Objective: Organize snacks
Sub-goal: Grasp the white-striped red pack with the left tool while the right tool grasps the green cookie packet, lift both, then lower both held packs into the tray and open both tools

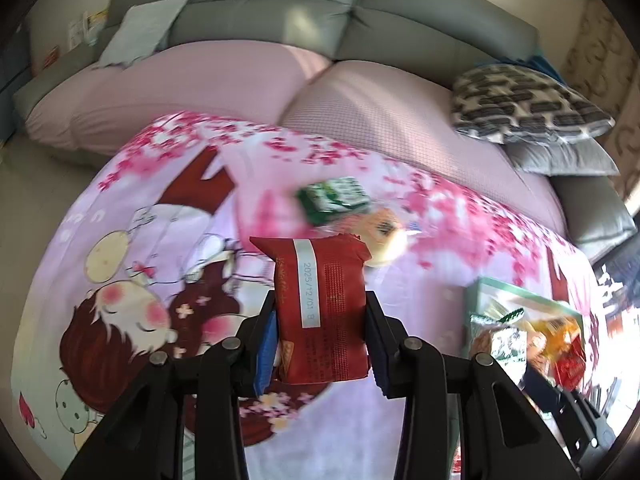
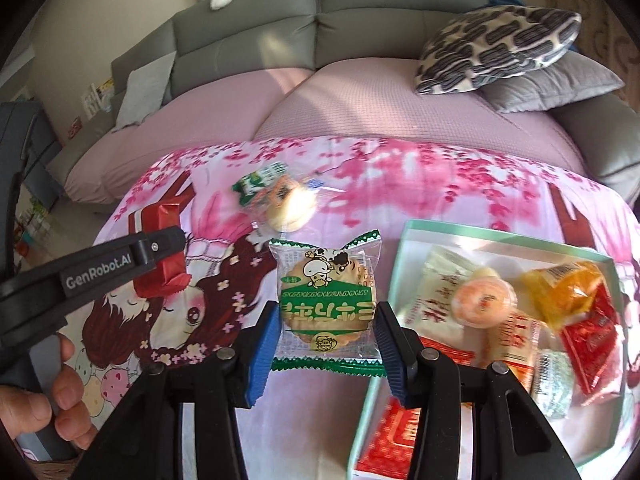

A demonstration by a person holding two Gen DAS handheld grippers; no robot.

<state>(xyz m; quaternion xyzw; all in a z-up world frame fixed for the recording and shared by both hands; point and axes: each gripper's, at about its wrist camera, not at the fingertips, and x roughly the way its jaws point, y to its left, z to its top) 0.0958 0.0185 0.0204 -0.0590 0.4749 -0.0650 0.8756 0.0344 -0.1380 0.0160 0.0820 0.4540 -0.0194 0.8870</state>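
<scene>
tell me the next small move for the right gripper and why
Probably carry the green-edged cracker packet rightward over the pale green box and release it. The right gripper is shut on the packet above the cloth, and the box beside it already holds other snacks.

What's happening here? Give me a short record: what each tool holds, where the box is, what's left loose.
left tool: shut on red snack packet
right tool: shut on green-edged cracker packet
box: on the floral cloth, open, already holding several wrapped snacks
loose on cloth: green packet and round pale snack, beyond the tools
background: grey sofa
</scene>
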